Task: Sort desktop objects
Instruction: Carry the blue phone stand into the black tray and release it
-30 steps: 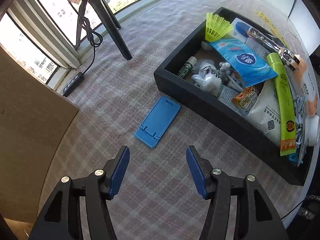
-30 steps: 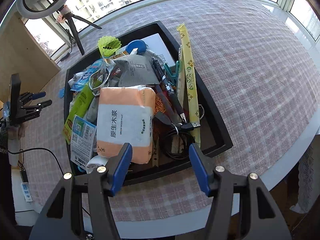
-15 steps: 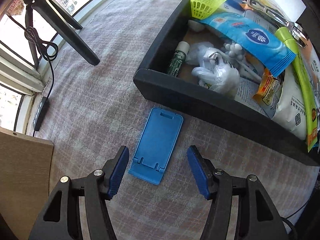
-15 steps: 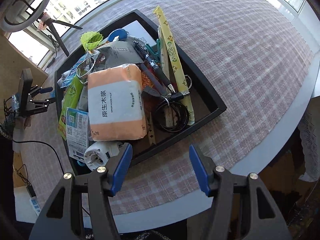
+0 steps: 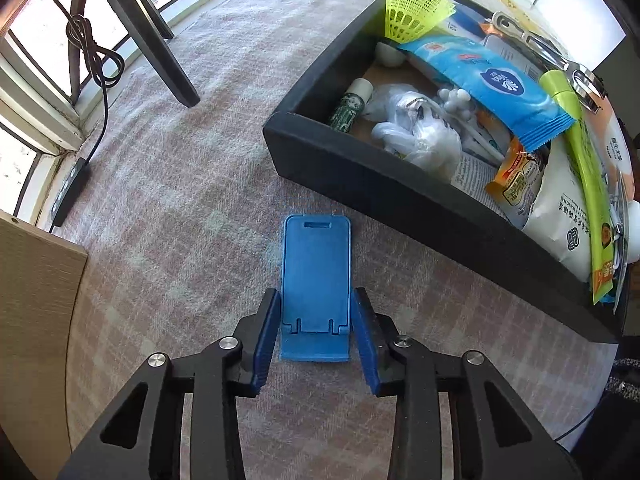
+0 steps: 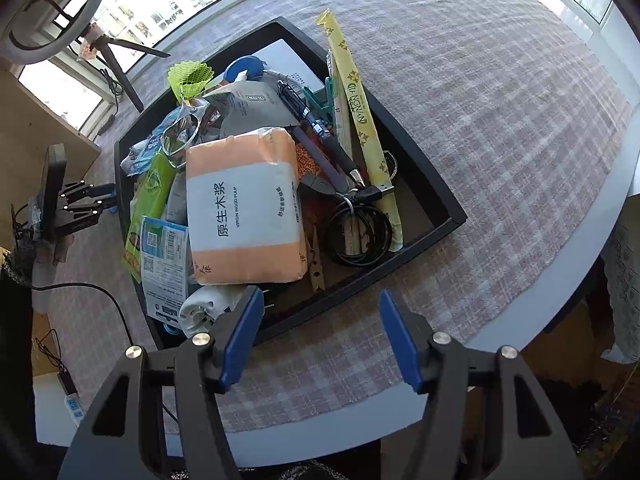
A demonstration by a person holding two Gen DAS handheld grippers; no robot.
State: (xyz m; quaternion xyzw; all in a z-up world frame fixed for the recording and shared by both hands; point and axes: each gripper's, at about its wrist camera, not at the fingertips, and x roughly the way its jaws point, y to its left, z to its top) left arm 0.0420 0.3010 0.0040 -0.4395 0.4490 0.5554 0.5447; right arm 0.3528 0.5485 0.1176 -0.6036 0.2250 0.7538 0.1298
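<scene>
A flat blue phone stand [image 5: 316, 280] lies on the checked tablecloth just outside the black tray [image 5: 360, 168]. My left gripper [image 5: 316, 320] has closed in on the stand's near end, its blue pads [image 5: 267, 332] touching both long sides. The tray is full: yellow-green shuttlecock [image 5: 412, 4], blue wipes pack [image 5: 492, 84], orange tissue pack [image 6: 244, 208], black cable coil [image 6: 358, 236], pens. My right gripper [image 6: 320, 324] is open and empty, above the tray's near rim [image 6: 360, 284]. The left gripper also shows at the far left in the right wrist view [image 6: 86, 200].
A black tripod leg [image 5: 160, 44] and its cable [image 5: 96, 68] stand at the back left by the window. A wooden panel [image 5: 32, 320] is at the left. A ring light on a tripod [image 6: 48, 12] stands beyond the tray. The table edge [image 6: 580, 248] curves at right.
My left gripper moved forward and down over the blue stand, and its jaws closed onto the stand's sides. My right gripper pulled back a little from the tray, still open.
</scene>
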